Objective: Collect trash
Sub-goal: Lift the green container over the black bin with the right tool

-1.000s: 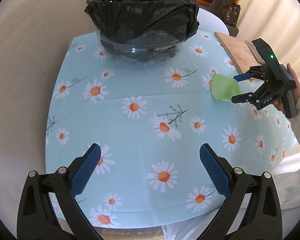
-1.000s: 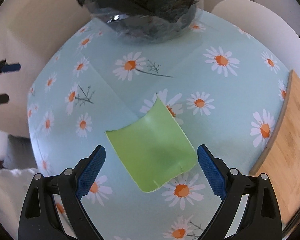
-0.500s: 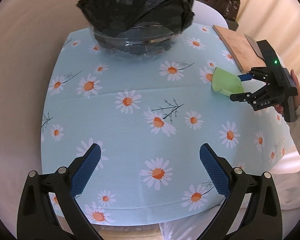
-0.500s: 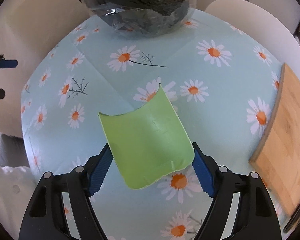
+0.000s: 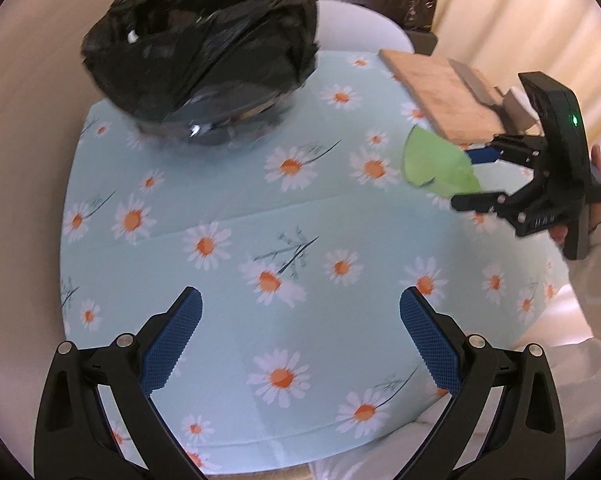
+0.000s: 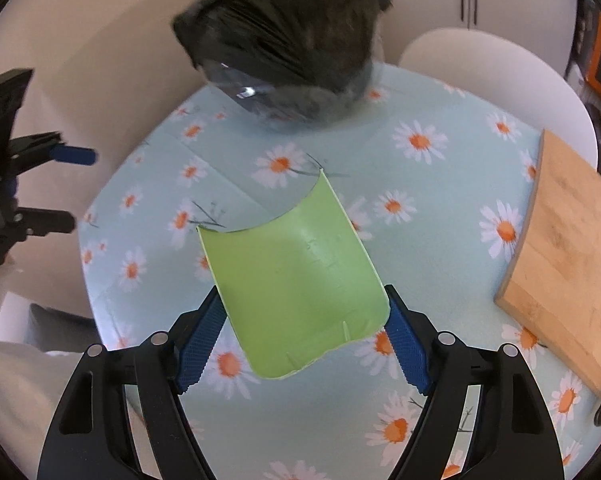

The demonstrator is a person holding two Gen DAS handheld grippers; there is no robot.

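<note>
A curved green plastic scrap [image 6: 296, 280] is pinched between the blue pads of my right gripper [image 6: 304, 320] and held above the daisy tablecloth. It also shows in the left wrist view [image 5: 436, 164], with my right gripper [image 5: 470, 178] at the table's right side. A bin lined with a black bag [image 5: 204, 60] stands at the far side of the table, ahead of the scrap in the right wrist view [image 6: 288, 44]. My left gripper [image 5: 300, 340] is open and empty over the near part of the table.
A wooden cutting board [image 5: 444, 96] lies at the right edge of the table, also in the right wrist view [image 6: 572, 264]. A white chair [image 6: 496, 80] stands behind the table. The round table [image 5: 236, 248] has a light blue daisy cloth.
My right gripper closed on the green scrap and lifted it off the table. Both cameras rose and tilted, so the bin now looks nearer and blurred.
</note>
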